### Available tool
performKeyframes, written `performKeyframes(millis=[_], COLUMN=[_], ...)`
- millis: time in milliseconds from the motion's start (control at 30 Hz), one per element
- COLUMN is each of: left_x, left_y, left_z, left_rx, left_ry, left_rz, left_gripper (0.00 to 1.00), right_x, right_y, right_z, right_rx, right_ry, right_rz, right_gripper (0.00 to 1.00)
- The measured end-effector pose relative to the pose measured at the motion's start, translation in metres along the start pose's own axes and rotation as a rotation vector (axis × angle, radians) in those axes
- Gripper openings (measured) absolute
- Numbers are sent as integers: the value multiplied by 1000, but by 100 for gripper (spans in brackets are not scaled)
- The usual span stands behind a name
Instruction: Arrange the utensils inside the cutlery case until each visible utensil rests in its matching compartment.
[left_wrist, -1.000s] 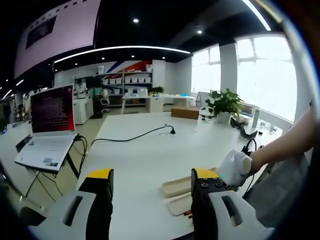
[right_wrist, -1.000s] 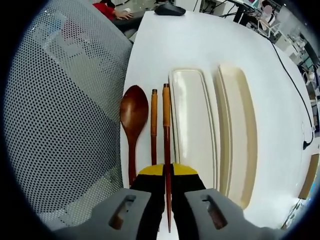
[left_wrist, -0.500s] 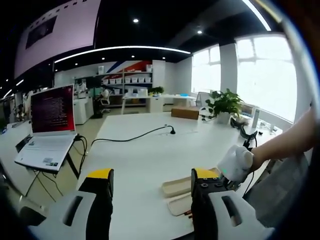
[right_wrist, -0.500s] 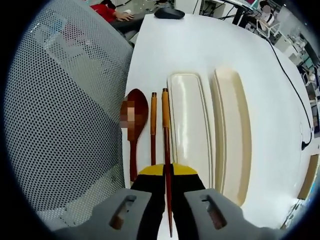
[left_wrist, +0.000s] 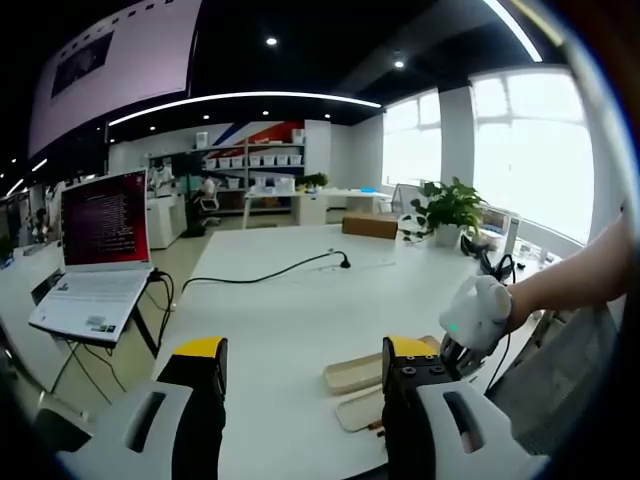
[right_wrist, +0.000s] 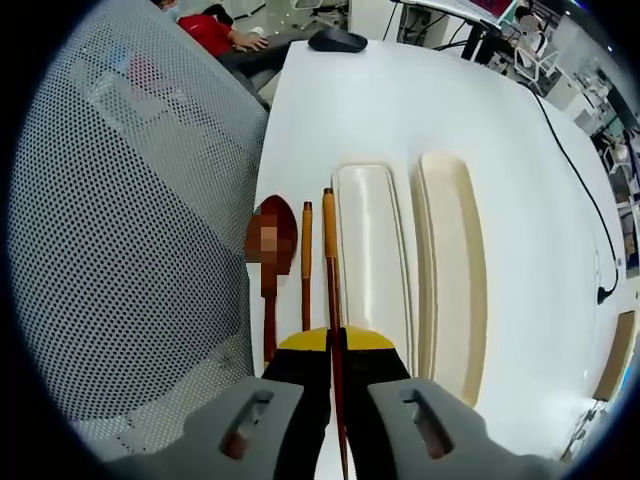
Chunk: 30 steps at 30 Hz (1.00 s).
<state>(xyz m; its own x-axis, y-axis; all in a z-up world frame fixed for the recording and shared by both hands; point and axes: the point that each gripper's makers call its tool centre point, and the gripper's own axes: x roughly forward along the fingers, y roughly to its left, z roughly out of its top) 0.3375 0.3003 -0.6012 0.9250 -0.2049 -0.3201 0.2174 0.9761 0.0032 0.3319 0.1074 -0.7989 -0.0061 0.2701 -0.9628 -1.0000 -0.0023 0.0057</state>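
We have the right gripper (right_wrist: 335, 345) pinching one chopstick (right_wrist: 330, 270) between its closed jaws, so it can be carried across to the cutlery case (right_wrist: 372, 265), whose trays lie just right of the jaws. The second chopstick (right_wrist: 306, 262) and the spoon (right_wrist: 269, 270) wait left of them on the desk (right_wrist: 400, 100). Our left gripper (left_wrist: 305, 365) hangs spread and empty above the desk.

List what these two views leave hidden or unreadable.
- Held chopstick, right gripper view: its lower end is covered by the right tongs.
- Case, left gripper view: partly behind the left tongs.
- Laptop screen, left gripper view: text too small.
- Spoon bowl, right gripper view: blurred.
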Motion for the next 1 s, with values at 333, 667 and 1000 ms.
performKeyframes(millis=[333, 667, 1000], left_x=[0, 0, 0], left_y=[-2, -1, 0], left_z=[0, -1, -2], left_rx=[2, 2, -3], left_ry=[2, 5, 8], left_rz=[-3, -5, -8], left_gripper=[64, 64, 64], right_x=[-12, -24, -31], right_y=[-5, -22, -49], right_z=[10, 16, 25], right_rx=[-13, -21, -37], right_ry=[-29, -56, -102], right_rz=[-18, -64, -176], right_gripper=[0, 0, 0])
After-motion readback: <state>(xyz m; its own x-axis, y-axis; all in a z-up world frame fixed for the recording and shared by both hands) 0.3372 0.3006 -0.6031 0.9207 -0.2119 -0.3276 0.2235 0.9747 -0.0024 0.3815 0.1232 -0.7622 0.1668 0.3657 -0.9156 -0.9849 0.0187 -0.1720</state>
